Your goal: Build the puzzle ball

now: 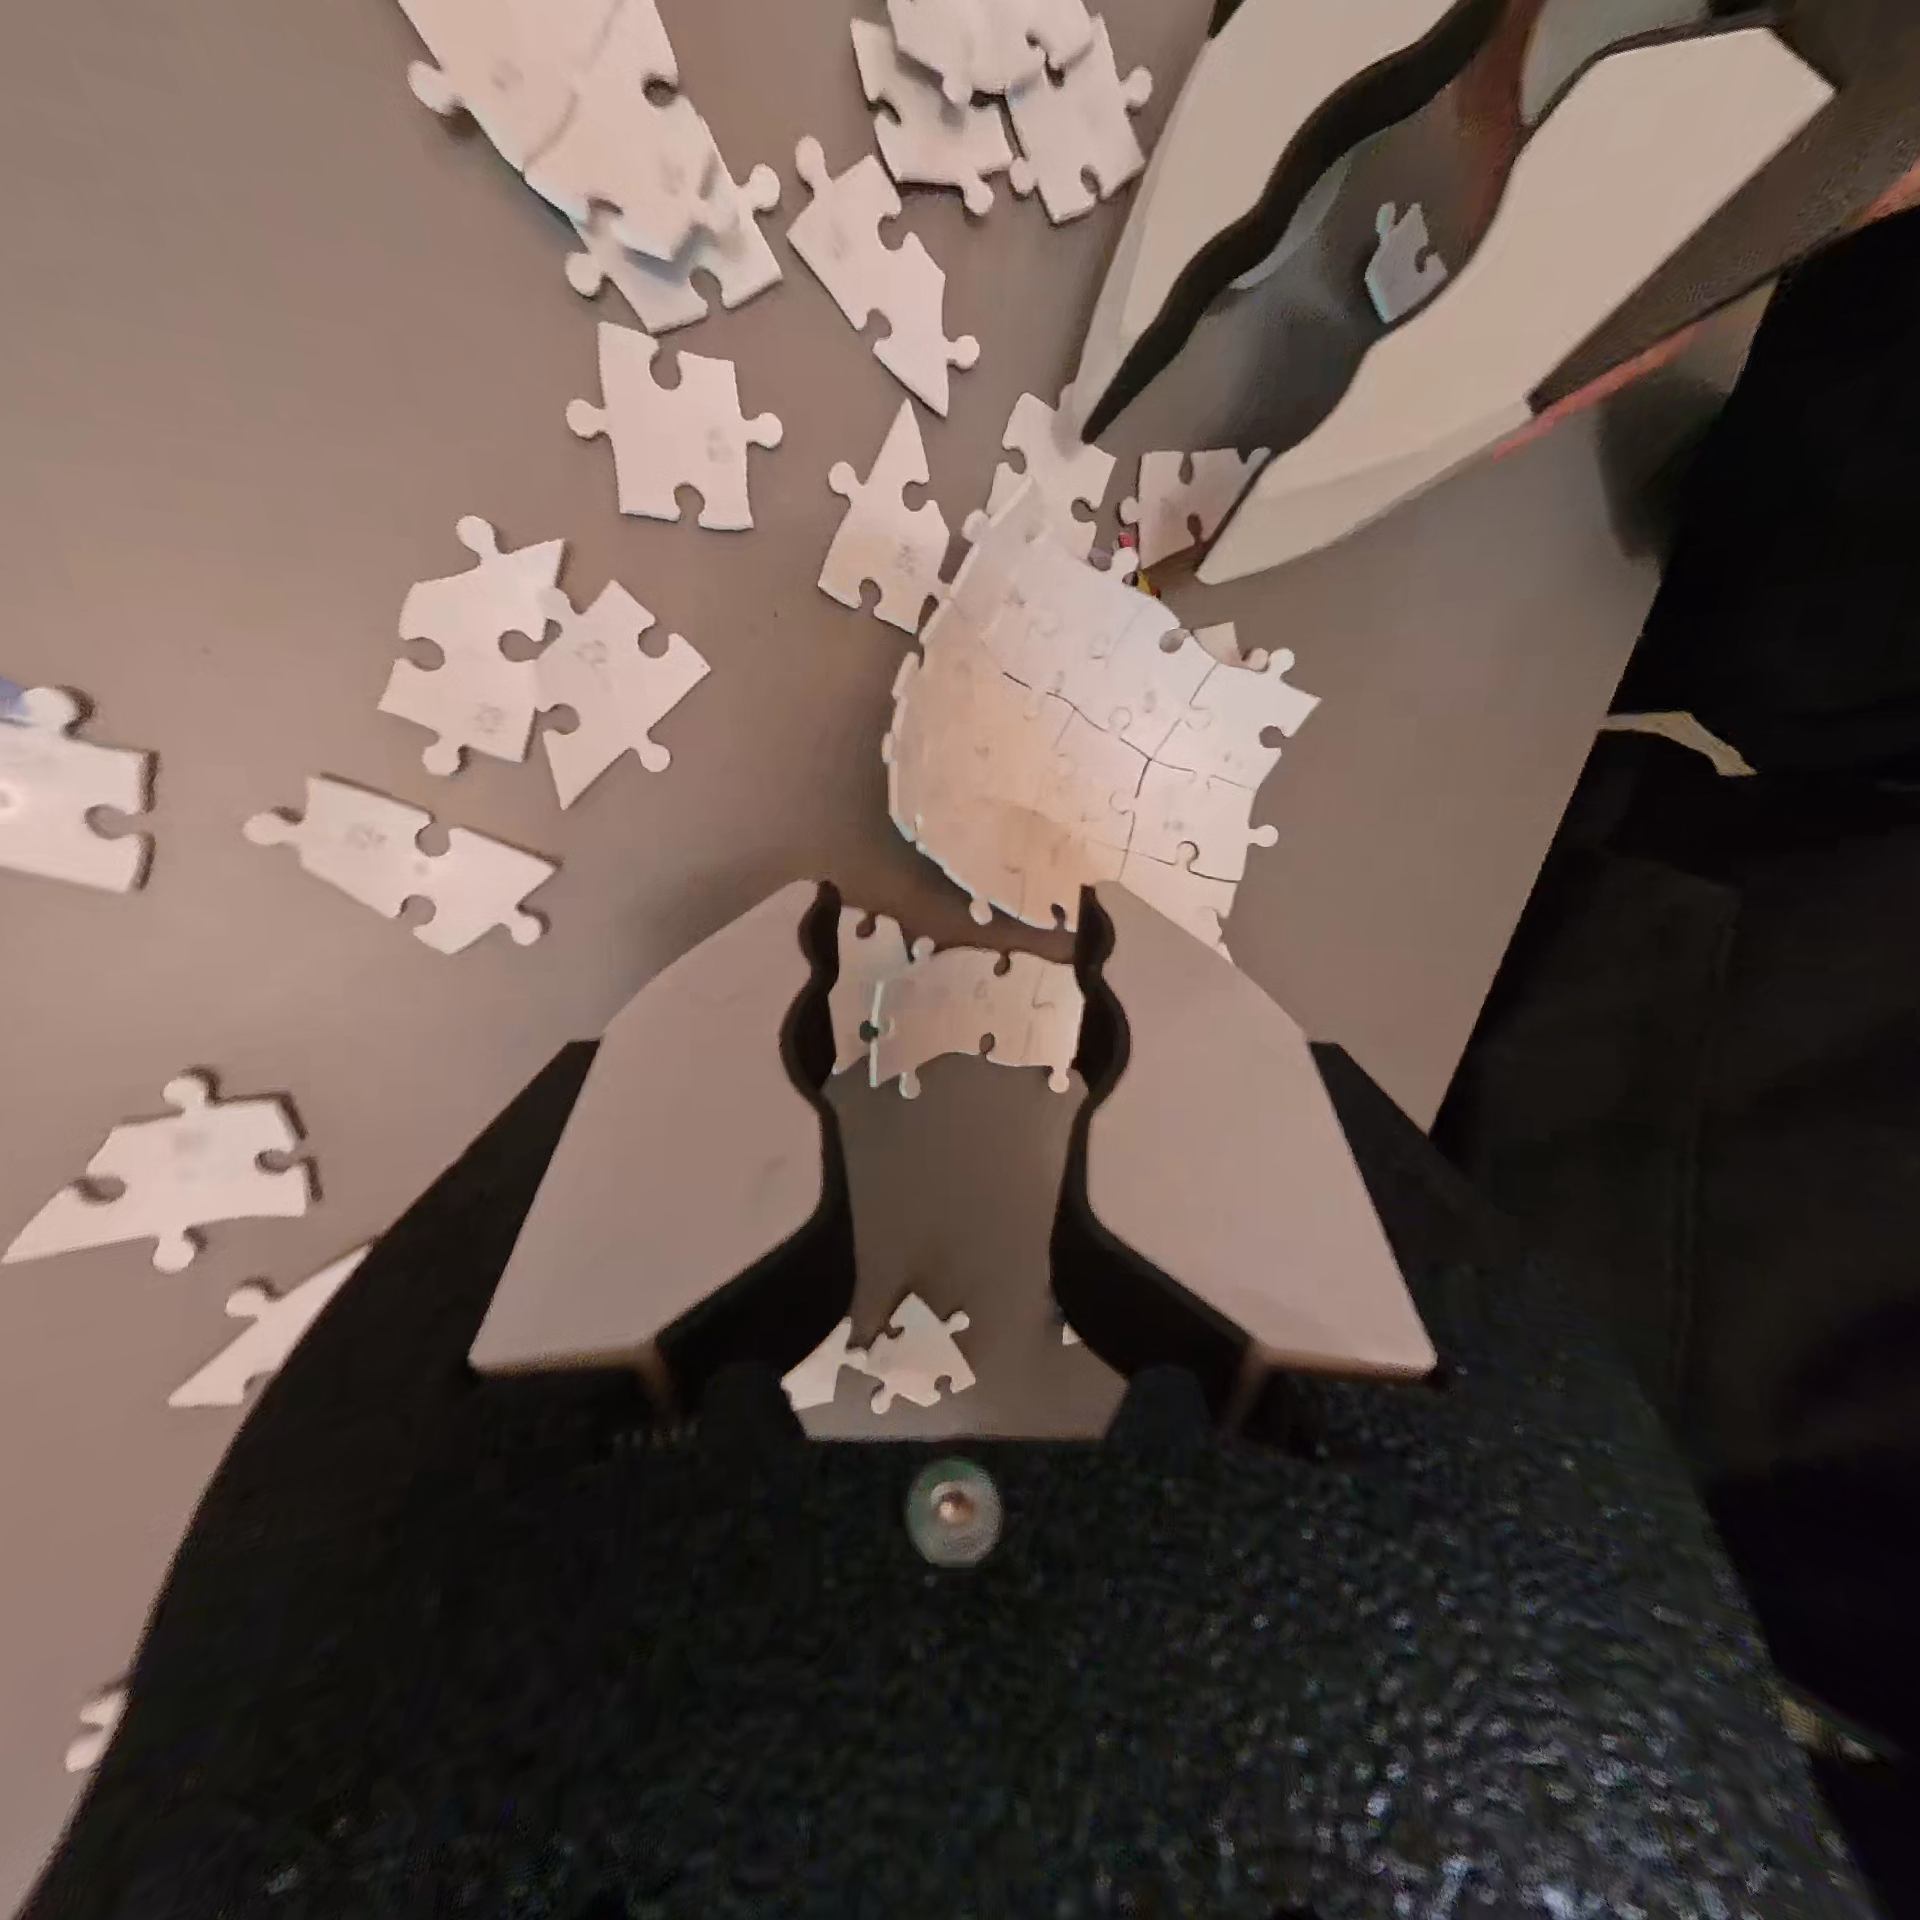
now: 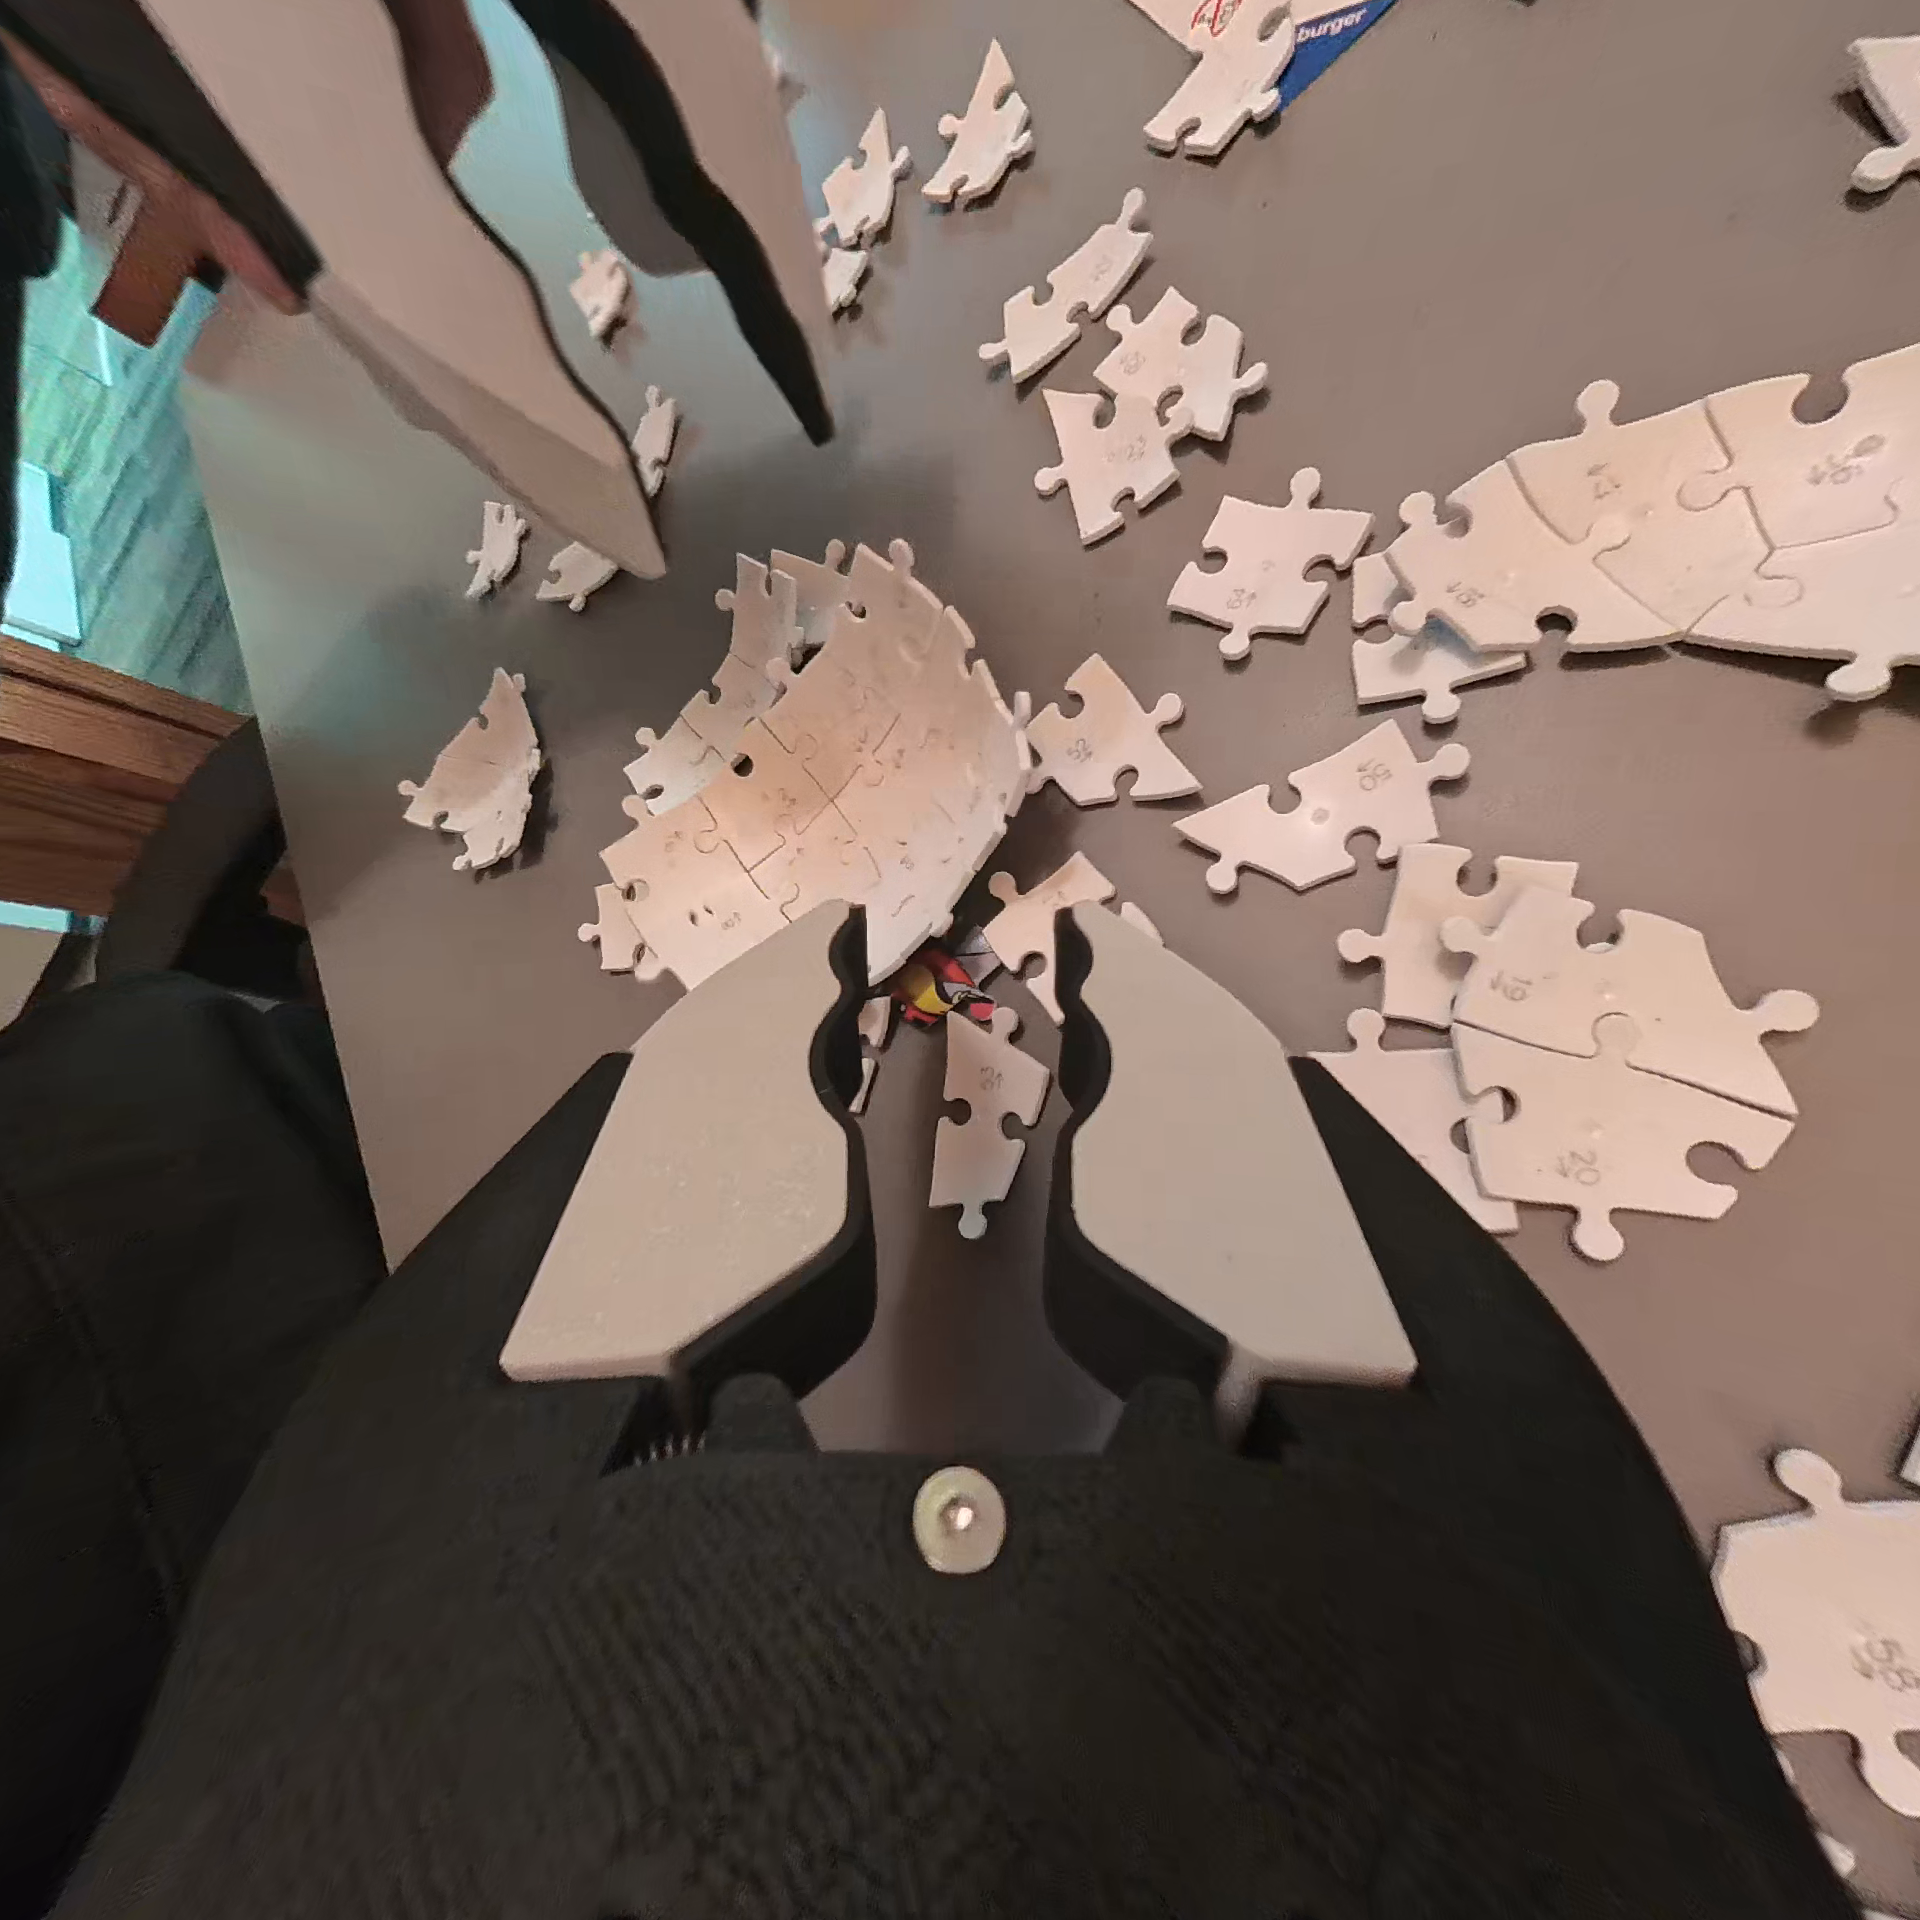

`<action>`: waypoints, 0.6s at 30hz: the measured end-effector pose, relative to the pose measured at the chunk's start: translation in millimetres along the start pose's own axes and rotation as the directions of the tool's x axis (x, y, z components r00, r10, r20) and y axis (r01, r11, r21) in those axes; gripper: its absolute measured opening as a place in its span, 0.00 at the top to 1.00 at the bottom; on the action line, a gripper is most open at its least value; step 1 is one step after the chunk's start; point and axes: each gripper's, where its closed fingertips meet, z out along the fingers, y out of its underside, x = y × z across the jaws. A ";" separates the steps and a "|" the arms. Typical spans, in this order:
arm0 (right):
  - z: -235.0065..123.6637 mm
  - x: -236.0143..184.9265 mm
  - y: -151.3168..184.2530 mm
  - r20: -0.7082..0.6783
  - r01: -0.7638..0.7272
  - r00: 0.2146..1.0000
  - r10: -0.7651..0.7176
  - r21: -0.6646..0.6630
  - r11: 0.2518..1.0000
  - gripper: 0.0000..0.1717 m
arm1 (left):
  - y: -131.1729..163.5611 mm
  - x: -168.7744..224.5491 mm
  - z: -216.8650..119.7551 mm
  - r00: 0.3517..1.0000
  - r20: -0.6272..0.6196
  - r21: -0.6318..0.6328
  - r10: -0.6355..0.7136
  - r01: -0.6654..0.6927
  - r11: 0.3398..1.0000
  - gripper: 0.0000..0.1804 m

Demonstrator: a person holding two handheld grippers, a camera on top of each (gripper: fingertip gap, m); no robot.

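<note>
Tongs of both grippers stand apart, clamped on nothing. The left tongs (image 1: 951,914) frame a small curved cluster of joined white puzzle pieces (image 1: 966,1018) just beside the bowl-shaped shell of joined white plastic puzzle pieces (image 1: 1091,748). The right tongs (image 2: 961,925) straddle a loose white puzzle piece (image 2: 987,1122) at the shell's opposite rim. Around the shell, scattered white pieces (image 1: 675,436) lie singly or in small groups on the grey desk (image 1: 260,416). By appearance, only a small part is joined and most pieces remain separate.

Small grey printed numbers on white puzzle pieces (image 2: 1621,1081), white lettering on blue card (image 2: 1340,47)
</note>
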 end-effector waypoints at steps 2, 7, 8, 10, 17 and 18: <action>0.7 2.3 2.9 -0.001 0.001 1.000 -0.001 -0.011 1.000 0.80 | -3.6 -3.5 7.1 0.999 -0.034 -0.044 -0.020 0.019 0.999 0.77; 3.6 3.5 6.4 0.022 -0.007 1.000 0.008 -0.019 1.000 0.81 | -14.3 -4.3 21.3 0.993 -0.109 -0.104 -0.049 0.038 0.994 0.81; 4.0 3.2 6.5 0.028 -0.008 1.000 0.009 -0.018 1.000 0.81 | -14.0 -6.3 23.6 0.993 -0.103 -0.123 -0.051 0.039 0.992 0.82; 4.7 2.2 6.1 0.037 0.001 0.999 -0.001 -0.015 1.000 0.82 | -13.3 -9.2 27.5 0.994 -0.102 -0.148 -0.049 0.034 0.988 0.83; 8.0 0.6 3.7 0.058 0.016 0.998 -0.016 -0.001 1.000 0.84 | -15.3 -7.9 34.8 0.986 -0.154 -0.140 -0.068 0.046 0.989 0.92; 8.0 0.8 3.3 0.058 0.018 0.998 -0.018 0.002 1.000 0.84 | -14.8 -8.4 35.5 0.986 -0.154 -0.138 -0.067 0.045 0.989 0.93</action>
